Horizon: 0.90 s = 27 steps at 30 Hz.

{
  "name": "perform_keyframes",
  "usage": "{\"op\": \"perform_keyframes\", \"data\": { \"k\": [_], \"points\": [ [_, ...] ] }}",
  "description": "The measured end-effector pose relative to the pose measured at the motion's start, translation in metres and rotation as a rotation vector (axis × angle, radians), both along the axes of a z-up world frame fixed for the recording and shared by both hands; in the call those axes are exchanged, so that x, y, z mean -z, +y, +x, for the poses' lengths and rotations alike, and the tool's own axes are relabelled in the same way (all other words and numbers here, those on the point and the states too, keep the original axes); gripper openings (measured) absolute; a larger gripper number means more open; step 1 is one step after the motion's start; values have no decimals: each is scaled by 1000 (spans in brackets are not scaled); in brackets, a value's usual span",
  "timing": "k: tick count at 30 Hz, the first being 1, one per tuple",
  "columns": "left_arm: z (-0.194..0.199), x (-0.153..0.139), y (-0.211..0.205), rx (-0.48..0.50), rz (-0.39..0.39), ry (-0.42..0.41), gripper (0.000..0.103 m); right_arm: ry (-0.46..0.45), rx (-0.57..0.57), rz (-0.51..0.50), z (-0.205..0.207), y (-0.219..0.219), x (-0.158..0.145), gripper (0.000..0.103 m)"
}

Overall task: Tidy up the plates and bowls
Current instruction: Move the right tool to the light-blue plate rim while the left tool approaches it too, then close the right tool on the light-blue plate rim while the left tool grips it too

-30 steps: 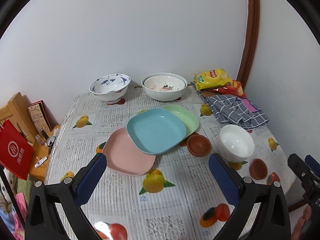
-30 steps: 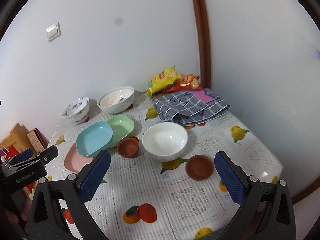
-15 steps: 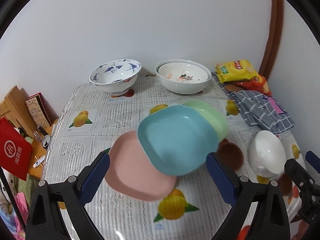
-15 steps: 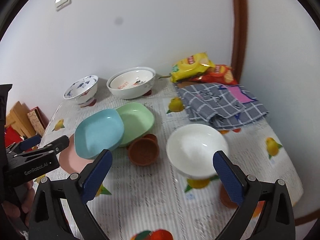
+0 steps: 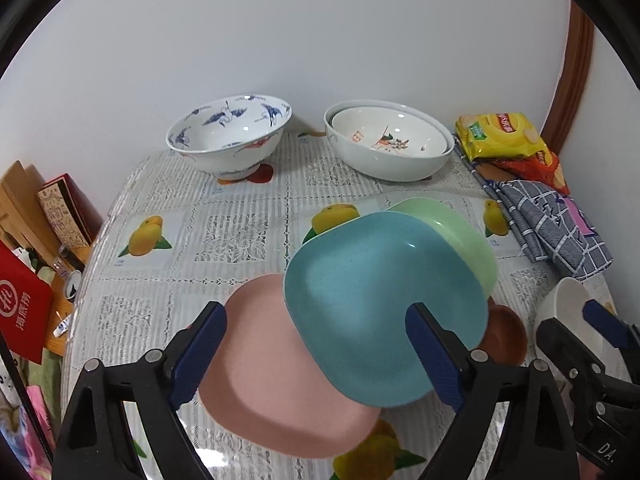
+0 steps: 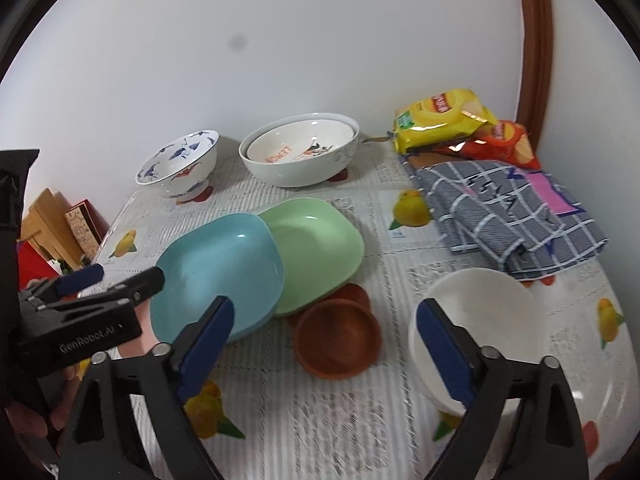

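Three square plates overlap mid-table: a pink plate [image 5: 276,392] lowest, a blue plate [image 5: 380,304] on it, a green plate [image 5: 460,236] behind. My left gripper [image 5: 316,354] is open and empty, its jaws straddling the near edges of the pink and blue plates. My right gripper [image 6: 324,338] is open and empty above a brown saucer [image 6: 338,338], with a plain white bowl [image 6: 476,320] at its right finger. A blue-patterned bowl [image 5: 230,142] and two nested white bowls [image 5: 388,144] stand at the back.
Yellow and red snack bags [image 6: 444,118] and a folded grey checked cloth [image 6: 508,204] lie at the back right. A low wooden shelf with a red bag [image 5: 22,308] stands off the table's left edge. A white wall runs behind the table.
Both grippers have moved forward and lower toward the table. The left one has closed in on the stacked plates, the right one on the brown saucer and white bowl. Nothing was grasped.
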<state>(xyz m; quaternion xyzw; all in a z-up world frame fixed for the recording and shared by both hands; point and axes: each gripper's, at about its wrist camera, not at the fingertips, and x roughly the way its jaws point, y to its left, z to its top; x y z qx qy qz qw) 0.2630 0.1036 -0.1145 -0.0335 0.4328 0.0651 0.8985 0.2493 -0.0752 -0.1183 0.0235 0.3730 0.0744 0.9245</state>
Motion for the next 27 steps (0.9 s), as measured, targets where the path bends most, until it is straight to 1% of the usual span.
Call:
{"op": "perform_keyframes", "data": {
  "k": [3,5,7,9,11,12,13,14,15,18,21,23,24,25,26,27],
  "points": [
    [9,8,4,-1,-6,14,84,27,-24,22,14,7,10,79],
    [16,13,7,-3,-10,23,80,37,-33,27,21,11,16,75],
    [23,19,10,-5,-15,36,75,51,-35,30,30,15,24,66],
    [29,24,13,-6,-30,45,72,75,-35,39,39,17,31,60],
    [34,28,16,-8,-45,52,68,87,-36,50,45,18,35,59],
    [37,30,17,-10,-53,54,67,94,-36,49,48,20,38,56],
    [39,32,18,-10,-59,56,63,99,-38,48,51,20,40,51],
    [42,34,18,-8,-64,60,58,104,-41,48,54,22,42,47],
    [44,36,18,-5,-67,65,57,109,-43,48,56,23,44,42],
    [48,41,19,3,-80,71,49,126,-50,45,62,27,50,38],
    [51,46,21,1,-105,76,48,130,-65,37,63,32,55,30],
    [53,49,23,0,-120,74,42,125,-71,42,63,35,56,26],
    [54,51,25,0,-129,76,41,123,-76,43,63,36,57,21],
    [55,52,26,2,-137,79,38,121,-77,43,63,37,57,20],
    [56,53,26,5,-144,82,33,119,-74,45,63,38,57,19],
    [56,54,26,13,-152,81,31,121,-75,46,64,38,57,18]
  ]
}}
